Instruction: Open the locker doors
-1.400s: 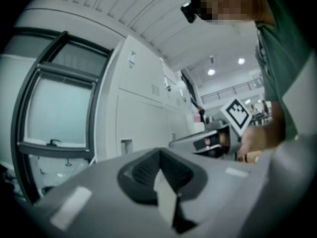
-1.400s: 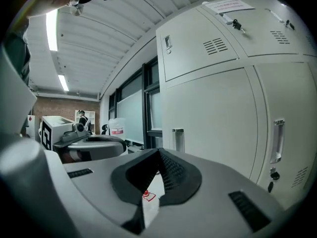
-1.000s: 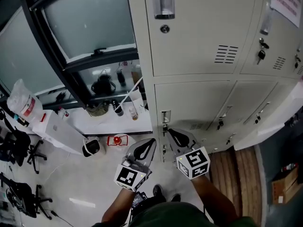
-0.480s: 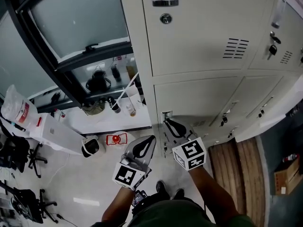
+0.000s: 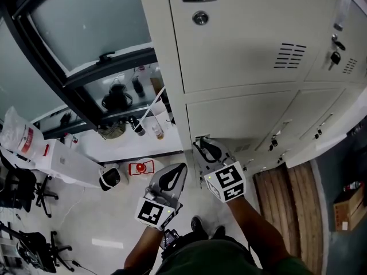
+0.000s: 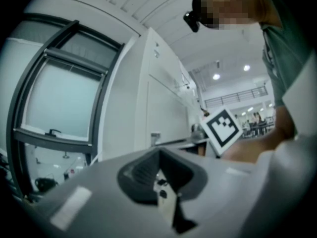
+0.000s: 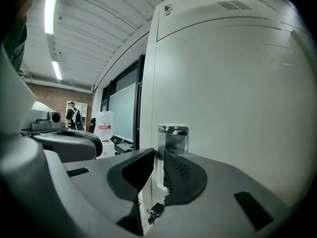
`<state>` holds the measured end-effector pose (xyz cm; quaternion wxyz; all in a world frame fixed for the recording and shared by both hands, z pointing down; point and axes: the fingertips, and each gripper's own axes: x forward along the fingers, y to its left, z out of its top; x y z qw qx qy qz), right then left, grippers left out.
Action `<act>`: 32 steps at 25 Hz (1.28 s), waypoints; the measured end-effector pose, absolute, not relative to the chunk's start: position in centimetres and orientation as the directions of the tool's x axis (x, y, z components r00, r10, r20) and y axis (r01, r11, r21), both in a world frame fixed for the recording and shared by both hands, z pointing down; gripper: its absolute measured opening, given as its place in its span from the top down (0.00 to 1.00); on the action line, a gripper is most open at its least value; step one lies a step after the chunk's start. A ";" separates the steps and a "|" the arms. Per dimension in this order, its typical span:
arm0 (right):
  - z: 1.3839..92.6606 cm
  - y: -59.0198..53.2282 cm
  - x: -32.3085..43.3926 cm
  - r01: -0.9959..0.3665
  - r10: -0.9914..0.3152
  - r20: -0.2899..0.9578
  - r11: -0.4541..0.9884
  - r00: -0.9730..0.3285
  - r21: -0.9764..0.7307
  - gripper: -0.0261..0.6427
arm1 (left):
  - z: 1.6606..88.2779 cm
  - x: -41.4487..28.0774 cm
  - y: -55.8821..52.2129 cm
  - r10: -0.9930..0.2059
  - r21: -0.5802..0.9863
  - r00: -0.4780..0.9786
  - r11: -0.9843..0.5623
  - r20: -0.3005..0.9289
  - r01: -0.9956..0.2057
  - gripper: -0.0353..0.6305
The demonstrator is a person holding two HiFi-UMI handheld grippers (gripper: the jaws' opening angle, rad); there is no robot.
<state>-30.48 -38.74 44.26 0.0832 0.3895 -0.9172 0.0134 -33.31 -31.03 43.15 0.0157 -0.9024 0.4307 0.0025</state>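
The right gripper (image 7: 159, 155) is at the left edge of the lower locker door (image 5: 241, 119), its jaws a little apart and opening, with the metal handle (image 7: 173, 138) standing in the gap just beyond the pads (image 7: 181, 175), which do not appear to press on it. The door looks flush with the locker frame, and a key (image 7: 153, 212) hangs just below the handle. The left gripper (image 5: 179, 168) hangs beside and below the right one, clear of the locker, its jaw tips together on nothing.
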 end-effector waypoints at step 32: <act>44.1 -25.6 -22.7 -0.594 -0.587 0.141 0.804 -0.797 -0.009 0.87 | 44.0 -25.4 -25.2 -0.785 0.036 0.615 -0.618 -0.071 -0.785 0.83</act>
